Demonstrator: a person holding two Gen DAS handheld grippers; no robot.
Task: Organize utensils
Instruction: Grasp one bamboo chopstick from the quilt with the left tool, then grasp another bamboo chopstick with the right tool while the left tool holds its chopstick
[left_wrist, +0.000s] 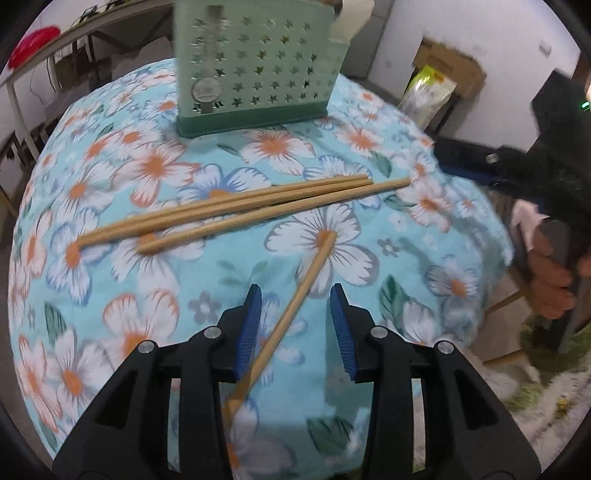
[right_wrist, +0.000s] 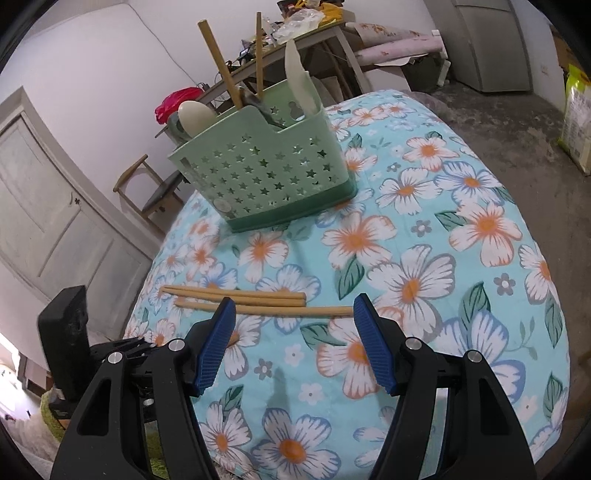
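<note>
A green star-holed utensil caddy (left_wrist: 255, 70) stands at the far side of the floral-cloth table (left_wrist: 424, 236). In the right wrist view the caddy (right_wrist: 266, 173) holds chopsticks, a spoon and a white utensil. Three wooden chopsticks (left_wrist: 236, 206) lie side by side in the middle; they also show in the right wrist view (right_wrist: 255, 301). A fourth chopstick (left_wrist: 295, 299) lies diagonally between the fingers of my open left gripper (left_wrist: 295, 295), which is low over it. My right gripper (right_wrist: 295, 310) is open and empty, just short of the three chopsticks.
The other hand-held gripper (left_wrist: 546, 166) shows at the right edge of the left wrist view. A chair (right_wrist: 147, 188), a door and a cluttered side table (right_wrist: 280, 44) stand behind the table. A bag (right_wrist: 576, 110) sits on the floor at right.
</note>
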